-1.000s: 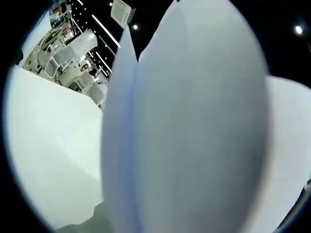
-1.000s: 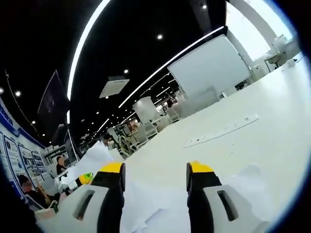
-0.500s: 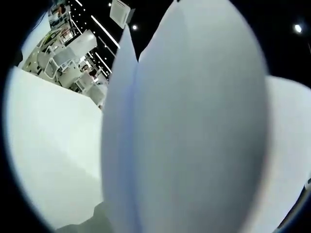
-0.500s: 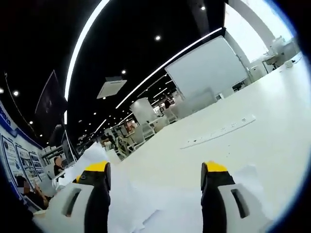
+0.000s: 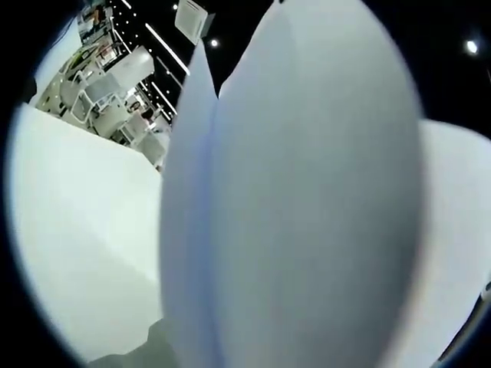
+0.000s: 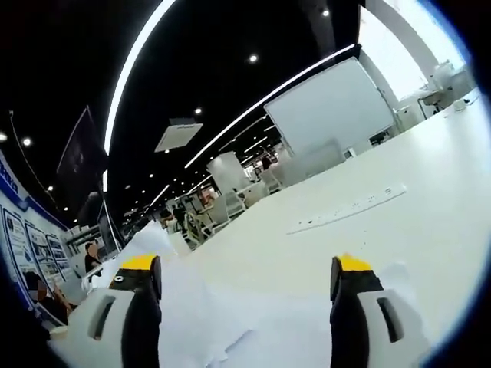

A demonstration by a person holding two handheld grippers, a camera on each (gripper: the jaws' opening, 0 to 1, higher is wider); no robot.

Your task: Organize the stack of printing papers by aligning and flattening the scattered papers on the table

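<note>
White papers [image 5: 307,199] hide left jaws.

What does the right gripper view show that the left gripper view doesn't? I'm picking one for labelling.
Right gripper view: the right hand-held gripper with jaws wide apart over scattered papers, plus a power strip farther along the table. Left gripper view: upright sheets close against the lens. Both share the white table and dark ceiling with lights.

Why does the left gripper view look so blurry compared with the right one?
Left gripper view: curved white paper sheets stand right against the lens, out of focus. Right gripper view: sharper, white table evenly lit, glaring ceiling light strips, fisheye bending.
</note>
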